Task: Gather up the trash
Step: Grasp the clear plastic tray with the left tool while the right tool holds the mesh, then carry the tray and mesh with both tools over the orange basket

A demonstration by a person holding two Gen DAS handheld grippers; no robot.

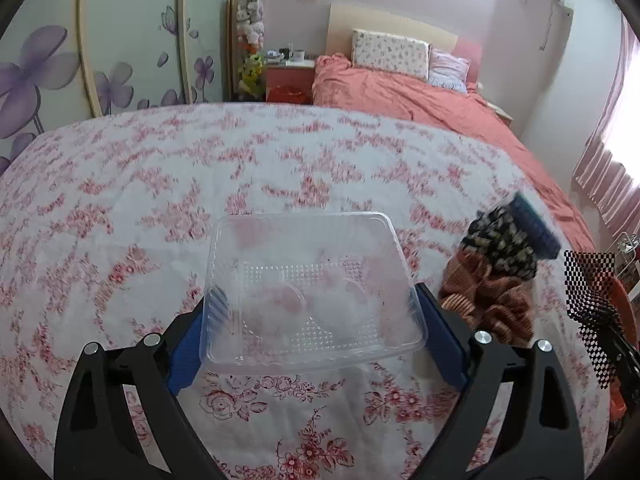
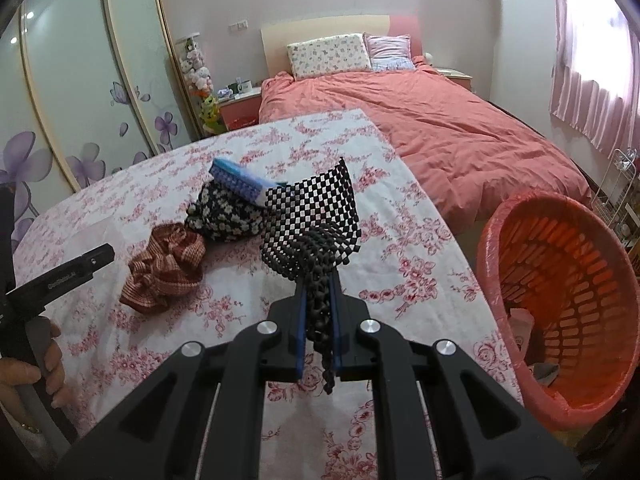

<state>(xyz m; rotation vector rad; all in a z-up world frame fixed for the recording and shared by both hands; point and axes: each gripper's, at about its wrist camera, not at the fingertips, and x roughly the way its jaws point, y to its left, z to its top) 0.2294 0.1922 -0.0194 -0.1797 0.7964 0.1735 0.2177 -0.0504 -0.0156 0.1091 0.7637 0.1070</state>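
A person is working two handheld grippers over a table (image 2: 140, 344) draped in a white cloth printed with pink roses. Nearest in the left wrist view, the left gripper (image 1: 314, 308) is clamping a clear plastic tray (image 1: 312, 288), its blue-padded jaws spread wide and pressing on the tray's left and right walls; the tray is sitting low over the cloth, and whether it is resting on it or lifted cannot be told. In the right wrist view, the right gripper (image 2: 320, 300) is pinching a black mesh mat (image 2: 316, 216), its jaws nearly closed on the bunched end while the rest is fanning out upward above the table. At the lower left of that view a hand (image 2: 32, 372) is gripping the handle of the left gripper. Just beyond, to the left of the mat, a brown striped scrunchie (image 2: 164, 268) is lying on the cloth, touching a black floral cloth (image 2: 228, 212), with a blue-and-white sponge (image 2: 240, 180) propped on its far side. Off the table's right edge, an orange slotted trash basket (image 2: 568, 280) lined with a thin bag is standing open, a few scraps lying inside. Farther back, a bed (image 2: 440, 128) with a coral duvet and two pillows is filling the room, with a wardrobe (image 2: 80, 80) painted with purple flowers at far left.
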